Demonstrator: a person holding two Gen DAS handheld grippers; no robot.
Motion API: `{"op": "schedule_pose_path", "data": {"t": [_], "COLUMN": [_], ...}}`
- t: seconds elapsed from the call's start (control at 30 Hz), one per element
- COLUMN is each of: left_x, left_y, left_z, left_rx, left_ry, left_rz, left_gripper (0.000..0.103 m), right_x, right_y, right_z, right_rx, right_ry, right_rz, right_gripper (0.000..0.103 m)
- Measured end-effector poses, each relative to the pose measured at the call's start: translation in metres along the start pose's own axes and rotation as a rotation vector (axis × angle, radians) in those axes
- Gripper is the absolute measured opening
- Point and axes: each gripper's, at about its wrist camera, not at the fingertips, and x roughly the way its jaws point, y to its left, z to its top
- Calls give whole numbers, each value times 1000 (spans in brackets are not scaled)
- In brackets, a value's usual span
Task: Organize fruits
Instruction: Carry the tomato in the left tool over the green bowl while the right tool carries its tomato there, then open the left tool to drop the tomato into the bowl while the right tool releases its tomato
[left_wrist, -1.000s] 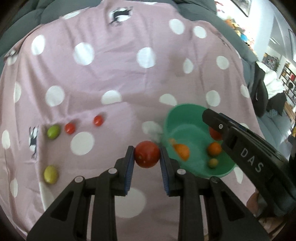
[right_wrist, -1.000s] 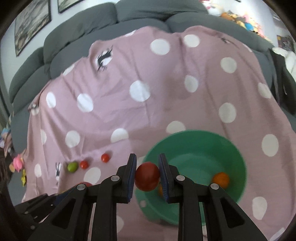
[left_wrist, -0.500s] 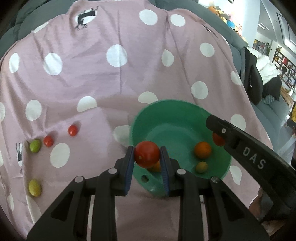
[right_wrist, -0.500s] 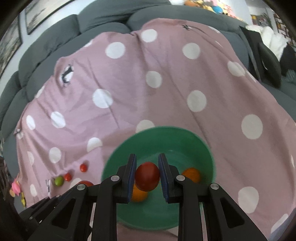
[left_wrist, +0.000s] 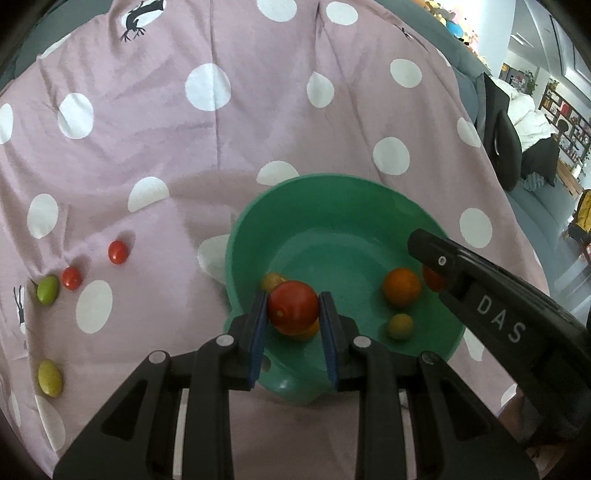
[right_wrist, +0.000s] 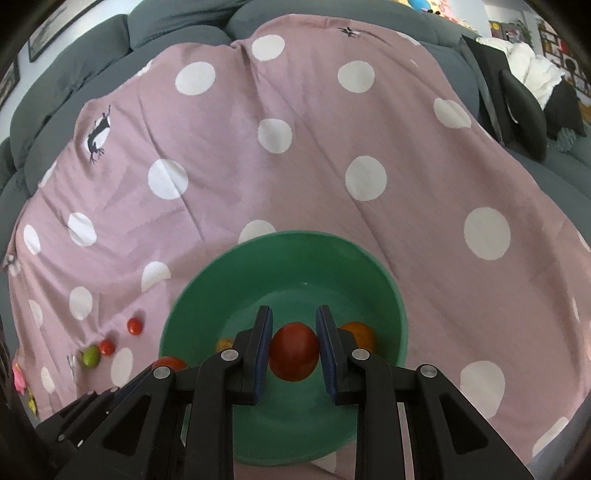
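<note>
Tomatoes are what both grippers carry just now. The left gripper (left_wrist: 293, 314) has its blue pads (left_wrist: 258, 325) pressed against either side of a round red tomato (left_wrist: 293, 306), held above the near edge of the green bowl (left_wrist: 332, 206). The right gripper (right_wrist: 293, 345) has a second red tomato (right_wrist: 294, 350) between its pads, though a sliver of daylight seems to show on either side of it, so I cannot tell whether it is gripped or loose; it hangs over the bowl's middle. Seen from the left wrist, the right gripper's black body, lettered "DAS", reaches in over the bowl's right rim.

Inside the bowl lie an orange fruit (left_wrist: 401, 287), a small yellow-green fruit (left_wrist: 400, 326) just in front of it, and a small yellowish fruit (left_wrist: 273, 281) near the left wall; another orange piece peeks out from under the left gripper's tomato.

The bowl sits on a pink cloth with white polka dots (left_wrist: 258, 129), draped over a grey sofa (right_wrist: 177, 22). Well off to the bowl's left on the cloth are two small red cherry tomatoes (left_wrist: 117, 252), a lime-green fruit (left_wrist: 48, 290) touching the farther one, and a yellow-green oval fruit (left_wrist: 50, 377) apart, nearer the cloth's front edge.
</note>
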Motion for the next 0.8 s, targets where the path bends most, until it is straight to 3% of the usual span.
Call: {"op": "schedule_pose_path", "data": {"t": [0.8], "left_x": [19], "left_y": [-10], "left_z": [-2], "left_rx": [32], "left_ry": [58], "left_rz": [-23], "left_gripper": [27], "right_x": [18], "right_y": [-7], "right_z": [-3], "right_rx": [4], "right_ry": [76], "right_rz": [-59], "right_gripper": [27]}}
